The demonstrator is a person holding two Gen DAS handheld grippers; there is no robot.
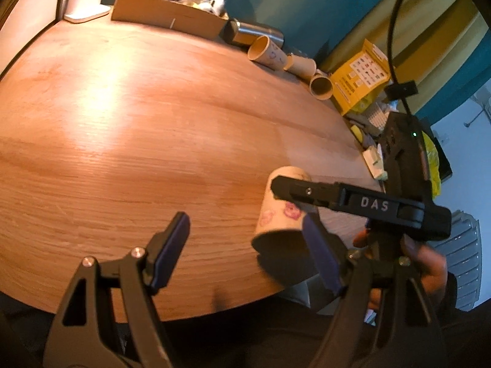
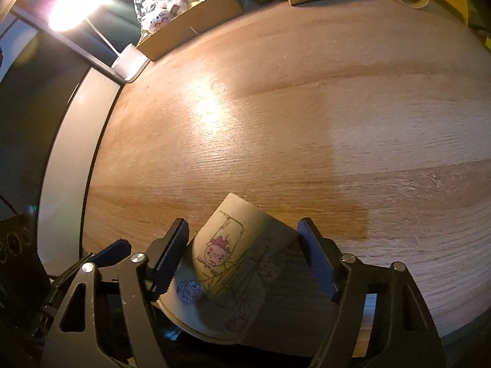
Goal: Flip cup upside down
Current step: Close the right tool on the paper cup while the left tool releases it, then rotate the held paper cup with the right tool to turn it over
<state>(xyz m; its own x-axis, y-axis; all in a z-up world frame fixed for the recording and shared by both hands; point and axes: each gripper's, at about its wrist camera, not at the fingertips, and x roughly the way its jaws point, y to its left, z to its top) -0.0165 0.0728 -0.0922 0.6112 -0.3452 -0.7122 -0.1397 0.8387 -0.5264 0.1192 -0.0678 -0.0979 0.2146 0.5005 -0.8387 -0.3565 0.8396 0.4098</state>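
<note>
1. Wooden desk (image 2: 276, 107): clutter only along the far edge, so the set-down area ahead is free.
2. Paper cup (image 2: 221, 263) sits tilted, base pointing away, between the right hand-held gripper (image 2: 242, 257) fingers; the left pad touches, the right looks apart, so grip is unconfirmed. Clamp before rotating.
3. Left hand-held gripper (image 1: 245, 245) is released; keep it out.

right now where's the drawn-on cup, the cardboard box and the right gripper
drawn-on cup (image 2: 224, 260), right wrist view, on its side wall by the pink face drawing
cardboard box (image 1: 165, 18), left wrist view, on its front wall
right gripper (image 2: 242, 260), right wrist view, midway between its fingertips, astride the cup
</note>
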